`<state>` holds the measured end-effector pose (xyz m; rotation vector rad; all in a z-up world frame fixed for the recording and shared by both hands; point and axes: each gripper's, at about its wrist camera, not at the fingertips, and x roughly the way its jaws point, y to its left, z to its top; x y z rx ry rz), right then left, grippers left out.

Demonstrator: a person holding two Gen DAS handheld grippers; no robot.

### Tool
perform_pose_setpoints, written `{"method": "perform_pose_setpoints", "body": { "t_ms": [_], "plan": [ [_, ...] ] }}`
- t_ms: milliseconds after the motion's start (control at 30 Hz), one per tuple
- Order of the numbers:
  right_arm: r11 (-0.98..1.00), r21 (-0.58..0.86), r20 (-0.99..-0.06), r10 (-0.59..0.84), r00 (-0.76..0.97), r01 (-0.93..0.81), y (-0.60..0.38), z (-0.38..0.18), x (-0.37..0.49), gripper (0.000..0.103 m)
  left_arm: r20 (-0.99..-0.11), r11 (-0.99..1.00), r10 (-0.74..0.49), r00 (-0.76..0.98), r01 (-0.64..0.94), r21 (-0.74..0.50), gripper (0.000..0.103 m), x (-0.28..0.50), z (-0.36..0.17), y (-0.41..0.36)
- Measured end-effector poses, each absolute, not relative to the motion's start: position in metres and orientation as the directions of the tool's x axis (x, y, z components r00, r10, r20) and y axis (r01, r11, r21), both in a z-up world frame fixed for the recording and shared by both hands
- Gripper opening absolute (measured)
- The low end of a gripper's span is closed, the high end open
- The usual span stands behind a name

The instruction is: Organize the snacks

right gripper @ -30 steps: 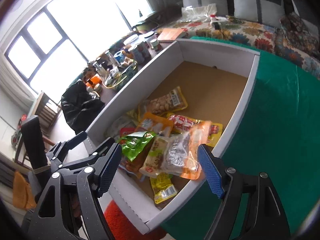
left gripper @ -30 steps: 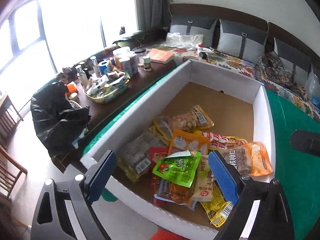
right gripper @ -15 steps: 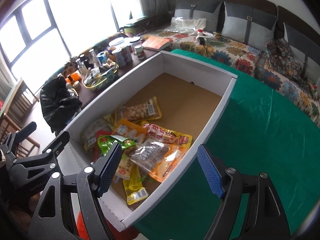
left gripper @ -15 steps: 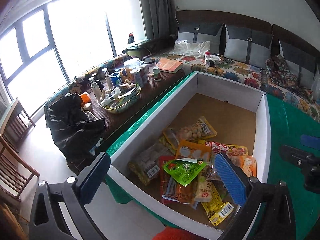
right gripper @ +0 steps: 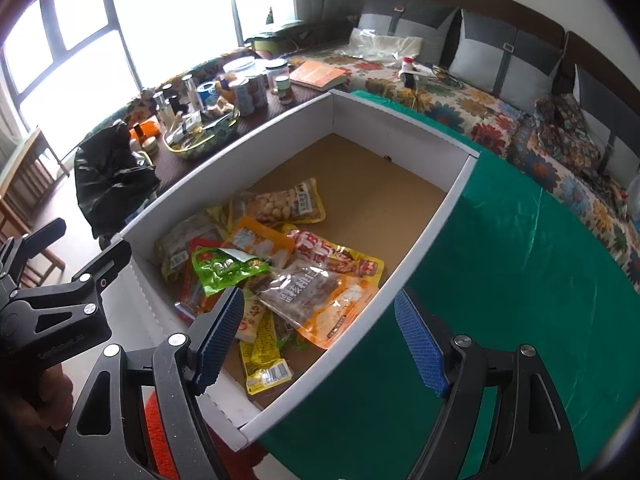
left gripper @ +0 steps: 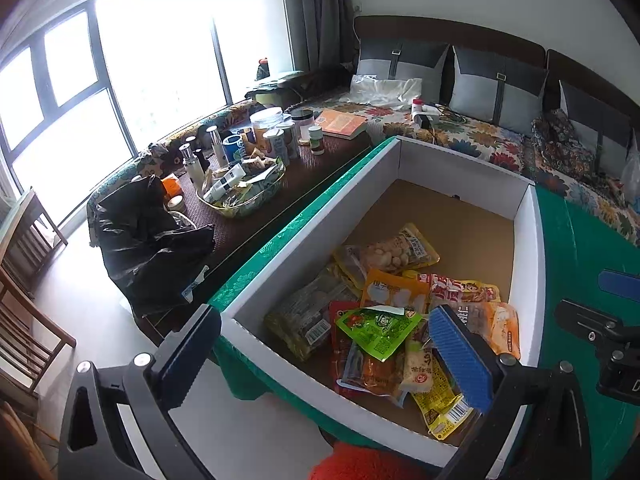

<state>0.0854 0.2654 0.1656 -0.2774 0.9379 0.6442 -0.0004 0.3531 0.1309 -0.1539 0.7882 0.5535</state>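
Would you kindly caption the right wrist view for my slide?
Open right gripper above a white box of snack packets on green cloth.

Home living room: cushioned sofa, curtained windows, cluttered side table.

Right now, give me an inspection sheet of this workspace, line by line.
Surface: green tablecloth under the box; bare part to its right.
Job's things: white cardboard box holding a pile of snack packets at its near end, green packet on top, orange-clear packet against the right wall; far end bare.
Clutter: dark side table with basket, cans, bottles, orange book, black bag.
Grippers: left gripper and right gripper both open, holding nothing, above the box's near end.
Cables: power strip with wires on the sofa.
Surroundings: floral sofa, grey cushions, bright windows, wooden chair.
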Motion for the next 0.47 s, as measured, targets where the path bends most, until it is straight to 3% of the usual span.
{"method": "perform_pose_setpoints", "body": {
  "t_ms": [467],
  "plan": [
    [0.765,0.05,-0.833,0.387,0.396,-0.643,0.2732,0.1575,0.0824,0.081,-0.73,0.851,0.375,0.571,-0.525,0.026,0.103,-0.0031,0.1258,0.3542]
  ]
}}
